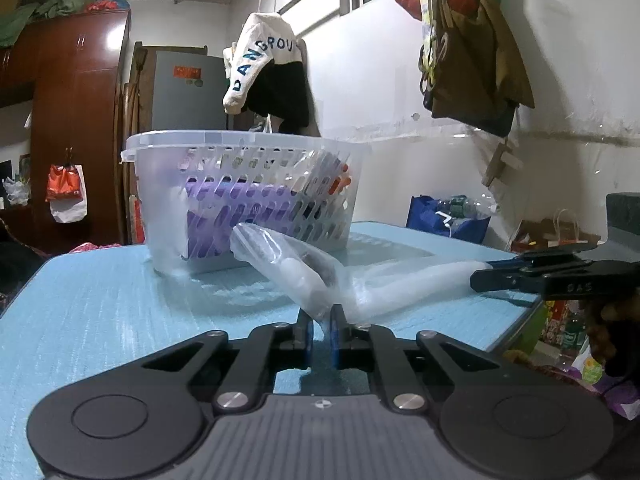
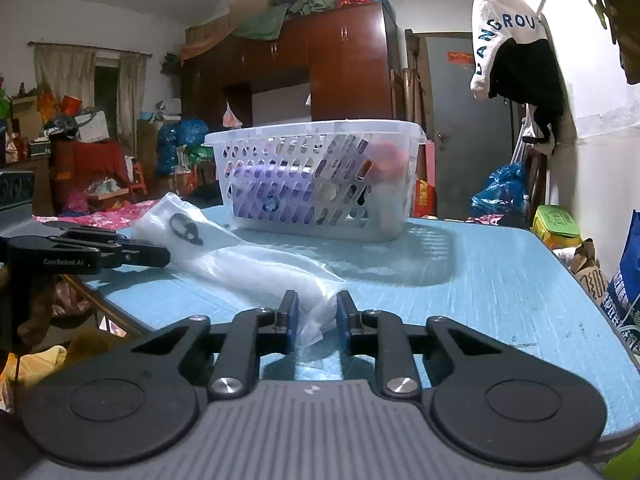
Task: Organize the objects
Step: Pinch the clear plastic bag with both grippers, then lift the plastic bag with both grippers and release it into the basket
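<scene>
A clear plastic bag (image 1: pixel 304 268) with a dark item inside lies on the blue table (image 1: pixel 100 300) in front of a white perforated basket (image 1: pixel 248 196). My left gripper (image 1: pixel 321 326) is shut on one end of the bag. In the right wrist view the bag (image 2: pixel 240 260) stretches from the left gripper (image 2: pixel 132 254) toward me. My right gripper (image 2: pixel 317 320) has its pads on either side of the bag's other end, with a gap still showing. It also shows in the left wrist view (image 1: pixel 492 276). The basket (image 2: pixel 320 180) holds a purple item and other things.
The table's (image 2: pixel 500 288) edges fall away at left and right. A white and black garment (image 1: pixel 264 72) hangs behind the basket. Bags (image 1: pixel 448 216) and clutter stand on the floor around the table, and a wooden wardrobe (image 1: pixel 76 120) is behind.
</scene>
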The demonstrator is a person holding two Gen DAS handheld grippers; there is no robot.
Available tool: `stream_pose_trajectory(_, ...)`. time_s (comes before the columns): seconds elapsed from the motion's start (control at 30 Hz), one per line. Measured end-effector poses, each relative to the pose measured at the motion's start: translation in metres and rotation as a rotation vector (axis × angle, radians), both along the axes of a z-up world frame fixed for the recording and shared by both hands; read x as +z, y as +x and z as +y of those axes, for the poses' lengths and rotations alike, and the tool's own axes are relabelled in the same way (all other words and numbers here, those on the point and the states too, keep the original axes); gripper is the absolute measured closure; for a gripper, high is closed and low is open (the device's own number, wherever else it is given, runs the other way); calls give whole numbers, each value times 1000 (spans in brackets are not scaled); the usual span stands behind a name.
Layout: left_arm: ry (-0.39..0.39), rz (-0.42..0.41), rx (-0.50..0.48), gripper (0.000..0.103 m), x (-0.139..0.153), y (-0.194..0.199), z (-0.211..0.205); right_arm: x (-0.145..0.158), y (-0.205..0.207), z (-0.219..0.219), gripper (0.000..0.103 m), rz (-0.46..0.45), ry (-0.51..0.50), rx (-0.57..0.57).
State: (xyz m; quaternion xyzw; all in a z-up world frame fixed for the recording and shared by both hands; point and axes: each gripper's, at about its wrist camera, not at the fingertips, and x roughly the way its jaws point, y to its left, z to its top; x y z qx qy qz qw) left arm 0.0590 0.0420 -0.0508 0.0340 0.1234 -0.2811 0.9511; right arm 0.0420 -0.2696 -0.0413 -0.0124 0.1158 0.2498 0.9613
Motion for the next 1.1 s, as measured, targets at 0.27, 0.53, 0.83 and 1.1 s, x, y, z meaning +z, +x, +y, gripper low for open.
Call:
stream_pose_trajectory(0.27, -20, -26, -4, 92, 6, -5, 4, 3, -4, 0, 86, -16, 7, 10)
stream_pose_trajectory(0.53, -38, -86, -1, 92, 30, -5, 5, 32, -4, -2, 87, -84, 21, 18)
stream_pose_trajectory(0.83, -84, -204, 33, 92, 125, 32, 3, 133, 49, 3, 88, -188, 40, 44)
stream_pose_trajectory(1.1, -64, -101, 103, 92, 154, 113, -6, 160, 146, 18, 88, -113, -10, 39)
